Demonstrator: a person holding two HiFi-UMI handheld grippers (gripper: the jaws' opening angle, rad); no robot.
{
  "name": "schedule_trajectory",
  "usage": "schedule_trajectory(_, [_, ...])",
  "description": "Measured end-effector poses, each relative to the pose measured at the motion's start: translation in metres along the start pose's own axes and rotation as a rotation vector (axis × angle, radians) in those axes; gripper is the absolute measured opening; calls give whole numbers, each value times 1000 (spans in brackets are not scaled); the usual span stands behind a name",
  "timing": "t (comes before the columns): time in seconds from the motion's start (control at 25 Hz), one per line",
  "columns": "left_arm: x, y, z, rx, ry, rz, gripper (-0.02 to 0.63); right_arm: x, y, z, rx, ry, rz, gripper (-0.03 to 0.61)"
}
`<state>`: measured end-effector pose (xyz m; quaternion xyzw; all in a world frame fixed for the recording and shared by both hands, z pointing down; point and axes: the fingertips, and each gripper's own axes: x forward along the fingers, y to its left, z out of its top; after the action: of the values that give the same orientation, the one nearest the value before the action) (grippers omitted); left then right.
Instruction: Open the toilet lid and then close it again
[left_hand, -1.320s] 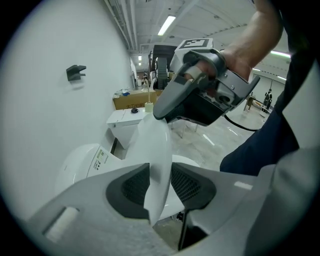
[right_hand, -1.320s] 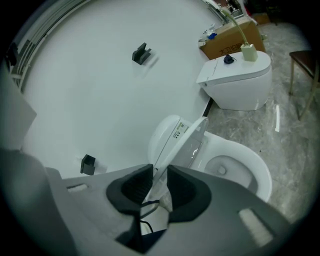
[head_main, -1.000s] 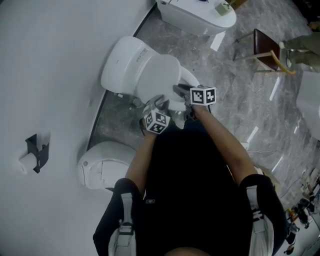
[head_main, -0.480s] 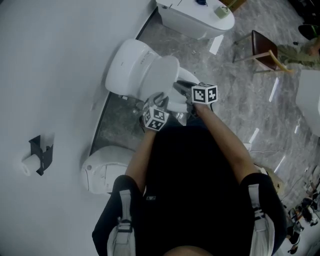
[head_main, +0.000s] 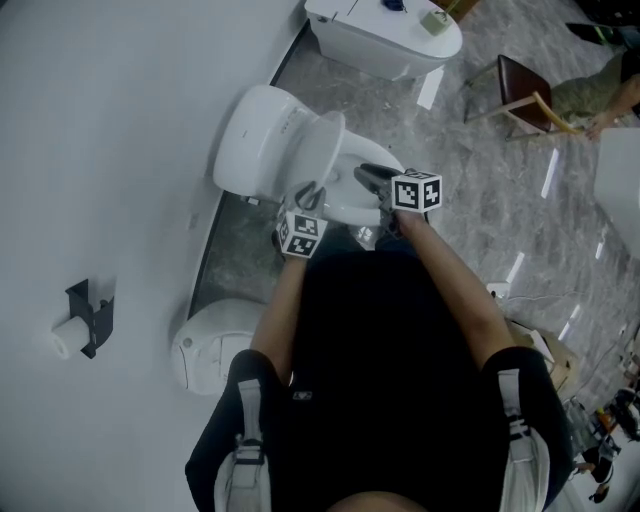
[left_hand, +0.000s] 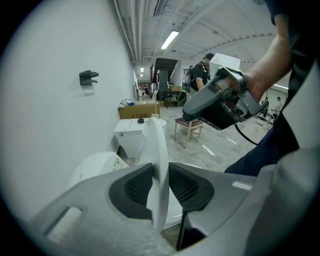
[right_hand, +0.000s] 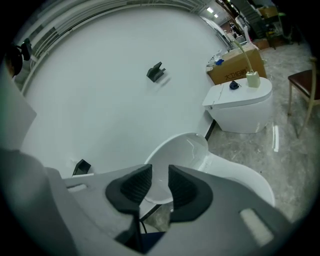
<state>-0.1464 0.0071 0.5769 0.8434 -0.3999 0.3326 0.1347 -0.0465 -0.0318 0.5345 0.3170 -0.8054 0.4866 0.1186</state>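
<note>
The white toilet lid (head_main: 318, 152) stands raised, nearly upright against the rounded tank (head_main: 258, 140). My left gripper (head_main: 312, 196) is shut on the lid's near edge. In the left gripper view the thin lid (left_hand: 154, 142) fills the gap of that gripper (left_hand: 161, 186); its jaws have just been closing on it. My right gripper (head_main: 362, 173) hovers over the seat (head_main: 352, 205), a little right of the lid, jaws slightly open and nothing between them. Past that gripper (right_hand: 159, 186), the right gripper view shows the lid's inner face (right_hand: 180, 150) and the seat (right_hand: 235, 172).
A white wall runs along the left with a black paper holder (head_main: 88, 318). A second toilet (head_main: 385, 35) stands farther back, a third (head_main: 215, 345) near my left side. A wooden chair (head_main: 525, 88) and a person (head_main: 600, 90) are at the upper right.
The lid has swung up from a slant to nearly upright against the tank. My left gripper has moved left and up with it. The right gripper has hardly moved.
</note>
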Motion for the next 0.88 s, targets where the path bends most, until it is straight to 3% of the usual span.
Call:
schedule_trajectory(0.32, [-7, 30, -1, -35, -15, 44, 94, -23, -13, -9, -7, -6, -20, 107])
schedule_trajectory(0.88, [-18, 74, -6, -128, -15, 46, 84, -94, -77, -38, 54, -47, -168, 107])
